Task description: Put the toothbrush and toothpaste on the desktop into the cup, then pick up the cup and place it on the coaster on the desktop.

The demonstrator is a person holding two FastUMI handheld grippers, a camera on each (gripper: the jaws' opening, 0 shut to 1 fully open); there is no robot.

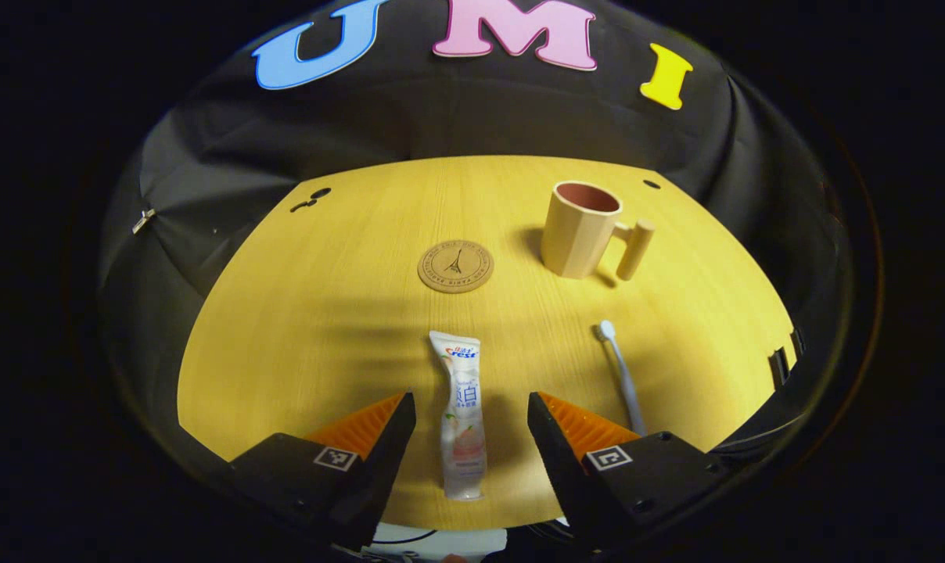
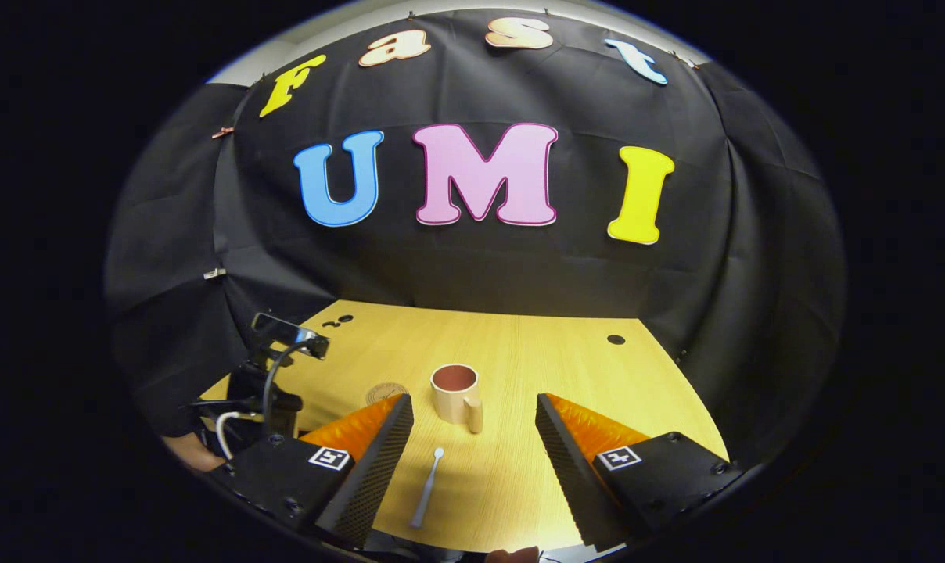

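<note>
A white toothpaste tube (image 1: 461, 414) lies lengthwise on the yellow wooden desktop (image 1: 324, 328), between the fingers of my open left gripper (image 1: 471, 426), which hovers over it without touching. A pale toothbrush (image 1: 621, 371) lies to its right, head pointing away. The beige cup (image 1: 582, 228) with a side handle stands upright at the back right, and the round cork coaster (image 1: 455, 266) lies left of it. In the right gripper view, my right gripper (image 2: 472, 442) is open above the toothbrush (image 2: 427, 477), with the cup (image 2: 457, 395) and coaster (image 2: 385, 392) beyond.
The other gripper with its camera and cables (image 2: 273, 375), held by a hand (image 2: 191, 452), sits at the left in the right gripper view. Small dark holes (image 1: 651, 184) mark the desktop's far corners. The black cloth wall (image 2: 480, 266) closes off the back.
</note>
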